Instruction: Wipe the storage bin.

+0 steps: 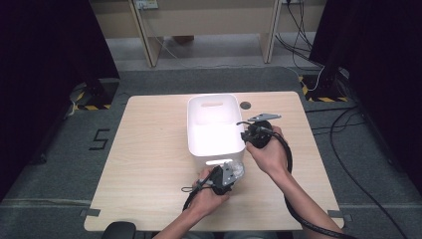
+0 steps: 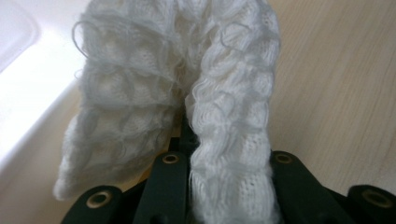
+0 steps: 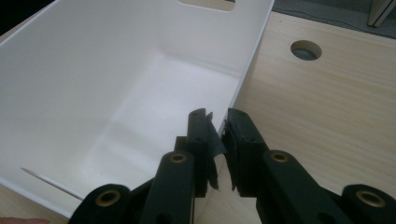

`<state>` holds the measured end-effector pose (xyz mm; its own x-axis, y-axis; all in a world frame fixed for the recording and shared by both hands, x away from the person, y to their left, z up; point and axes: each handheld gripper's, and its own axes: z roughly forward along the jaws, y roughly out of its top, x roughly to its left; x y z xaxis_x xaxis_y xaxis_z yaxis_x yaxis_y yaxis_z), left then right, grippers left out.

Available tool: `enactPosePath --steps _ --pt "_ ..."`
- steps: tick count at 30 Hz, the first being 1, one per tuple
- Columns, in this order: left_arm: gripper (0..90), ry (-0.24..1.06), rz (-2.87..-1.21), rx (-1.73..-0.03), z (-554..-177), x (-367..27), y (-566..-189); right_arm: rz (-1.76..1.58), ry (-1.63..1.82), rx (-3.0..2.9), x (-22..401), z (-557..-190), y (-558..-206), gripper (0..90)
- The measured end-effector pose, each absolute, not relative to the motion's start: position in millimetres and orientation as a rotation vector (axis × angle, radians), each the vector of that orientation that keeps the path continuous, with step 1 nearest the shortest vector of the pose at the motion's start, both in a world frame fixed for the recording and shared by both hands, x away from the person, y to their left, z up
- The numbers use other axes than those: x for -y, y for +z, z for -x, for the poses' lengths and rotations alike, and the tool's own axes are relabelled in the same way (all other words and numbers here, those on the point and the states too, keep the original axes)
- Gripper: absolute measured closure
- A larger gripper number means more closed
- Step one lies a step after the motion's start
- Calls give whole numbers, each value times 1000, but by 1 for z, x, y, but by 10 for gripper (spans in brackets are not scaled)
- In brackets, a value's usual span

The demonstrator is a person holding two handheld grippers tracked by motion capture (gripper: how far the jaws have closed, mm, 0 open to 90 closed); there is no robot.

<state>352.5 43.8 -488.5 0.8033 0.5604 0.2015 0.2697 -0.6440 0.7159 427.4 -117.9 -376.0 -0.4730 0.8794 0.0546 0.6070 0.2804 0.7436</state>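
A white knitted cloth (image 2: 177,93) is bunched between the two black jaws of my left gripper (image 2: 227,161), which is shut on it. In the high view the left gripper (image 1: 230,172) holds that cloth (image 1: 239,168) just off the near right corner of a white plastic bin (image 1: 190,124). My right gripper (image 1: 246,135) is at the bin's right wall. Its jaws straddle the top edge of that wall (image 3: 243,79) and the right gripper (image 3: 217,116) is shut on it. The bin's inside (image 3: 93,84) looks bare.
The bin stands on a light wooden table (image 1: 149,159) with a round cable hole (image 1: 245,105) behind my right gripper, also seen as the hole (image 3: 306,49) in the right gripper view. Grey floor, cables and dark stands surround the table.
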Motion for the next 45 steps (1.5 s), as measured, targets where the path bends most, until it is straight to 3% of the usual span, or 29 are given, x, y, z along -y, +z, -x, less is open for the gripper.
enactPosePath --steps 21,45 --pt "760 583 -2204 -591 -353 -41 -454 -1345 1024 -2188 118 -427 -376 807" --pt "760 608 -2172 -583 -353 -42 -441 -1351 1028 -2187 118 -427 -376 808"
